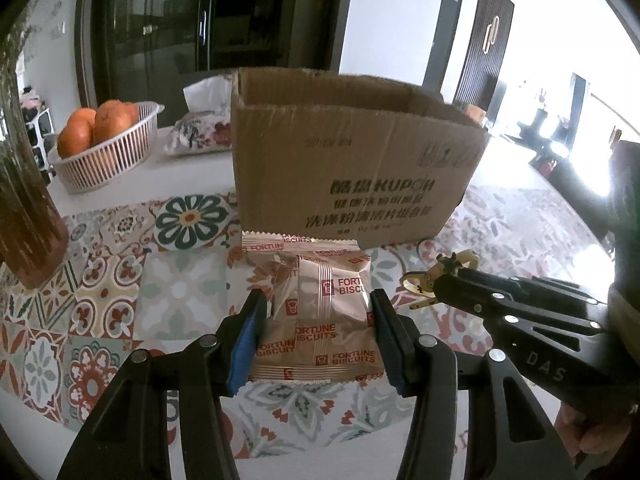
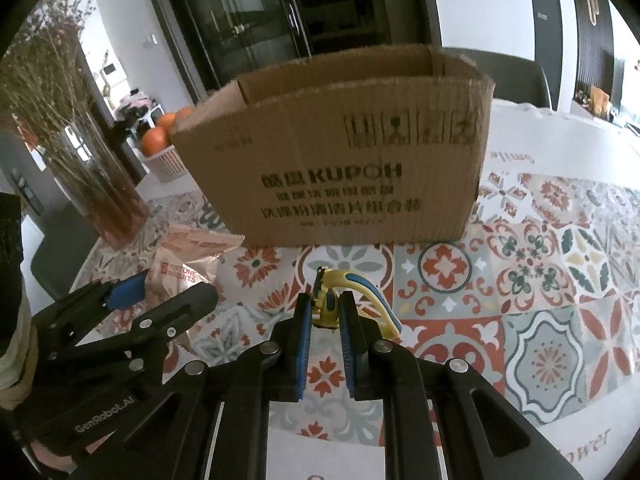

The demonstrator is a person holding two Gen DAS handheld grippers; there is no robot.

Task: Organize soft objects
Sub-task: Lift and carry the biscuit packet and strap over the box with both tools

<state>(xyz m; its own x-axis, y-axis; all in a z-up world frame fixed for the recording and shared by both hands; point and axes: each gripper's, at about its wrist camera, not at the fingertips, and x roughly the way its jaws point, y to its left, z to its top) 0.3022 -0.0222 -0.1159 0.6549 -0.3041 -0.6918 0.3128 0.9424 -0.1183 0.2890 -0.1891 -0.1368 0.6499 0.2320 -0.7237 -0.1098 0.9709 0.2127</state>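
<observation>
In the left wrist view the left gripper [image 1: 316, 320] sits at the bottom centre, its jaws about half open and closed on a biscuit packet [image 1: 320, 320], with the blue pads [image 1: 244, 340] pressing its two sides. A second packet [image 1: 296, 246] lies flat just above it in the frame, its far edge touching the foot of the box [image 1: 352, 156]. The box stands open-topped in the upper middle, on a patterned cloth [image 1: 100, 288] that covers the table. At the upper left a basket [image 1: 108, 156] holds oranges [image 1: 96, 124], and a tissue pack [image 1: 200, 132] lies between the basket and the box. A vase [image 1: 24, 208] rises along the left edge. The right gripper [image 1: 436, 284] comes in from the lower right, a small yellow toy [image 1: 424, 280] at its tip. In the right wrist view the right gripper [image 2: 325, 312] is at the bottom centre, its jaws nearly together and clamped on the yellow and blue toy [image 2: 360, 296], which sticks out above and to the right of the pads. The box [image 2: 336, 140] fills the middle of the frame above it. At the lower left the left gripper [image 2: 160, 292] holds its packet [image 2: 176, 272], with the vase [image 2: 116, 208] of dry twigs above it at left.
</observation>
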